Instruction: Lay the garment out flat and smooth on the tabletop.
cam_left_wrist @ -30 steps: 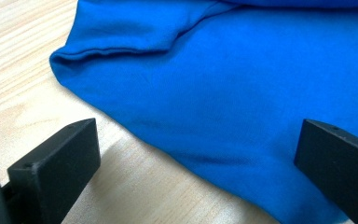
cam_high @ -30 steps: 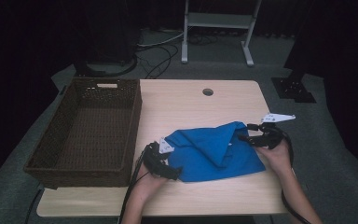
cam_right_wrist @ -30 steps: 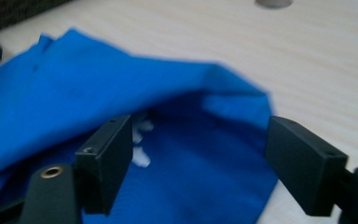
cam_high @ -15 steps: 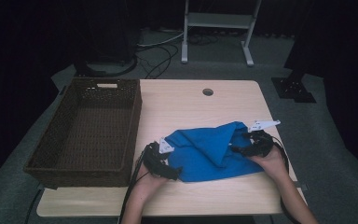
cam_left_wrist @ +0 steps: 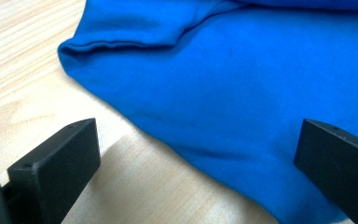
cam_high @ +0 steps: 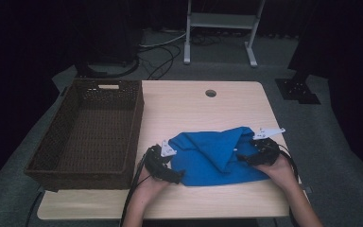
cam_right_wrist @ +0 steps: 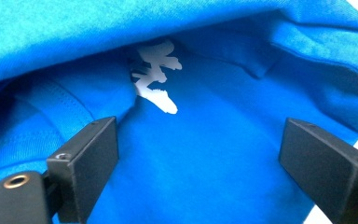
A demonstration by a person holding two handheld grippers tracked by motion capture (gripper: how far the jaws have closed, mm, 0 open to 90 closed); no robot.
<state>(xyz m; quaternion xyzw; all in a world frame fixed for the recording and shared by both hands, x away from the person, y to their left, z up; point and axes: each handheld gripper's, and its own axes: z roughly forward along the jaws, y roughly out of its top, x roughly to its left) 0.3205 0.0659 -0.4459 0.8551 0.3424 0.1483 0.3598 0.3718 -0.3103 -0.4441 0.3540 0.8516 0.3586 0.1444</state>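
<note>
Two grippers flank the shirt (cam_high: 215,156), which lies part-folded on the table (cam_high: 184,109) near its front edge, just right of the basket (cam_high: 90,132).

1. Left gripper (cam_high: 166,166): I see its jaws spread wide and empty. In the left gripper view the shirt's edge (cam_left_wrist: 135,121) runs slantwise between them, one jaw over bare wood, the other over cloth.
2. Right gripper (cam_high: 246,158): its jaws have just been opening and stand wide, pressing nothing. In the right gripper view they straddle flat cloth under a raised fold (cam_right_wrist: 121,32), with a white print (cam_right_wrist: 156,74) straight ahead.
3. Key relation: the shirt lies between the two grippers, its long axis running left to right across the table. I judge the right gripper nearer to a grip, since cloth lies across its whole gap.
4. Pointing: a folded flap peaks toward the far right corner.
</note>
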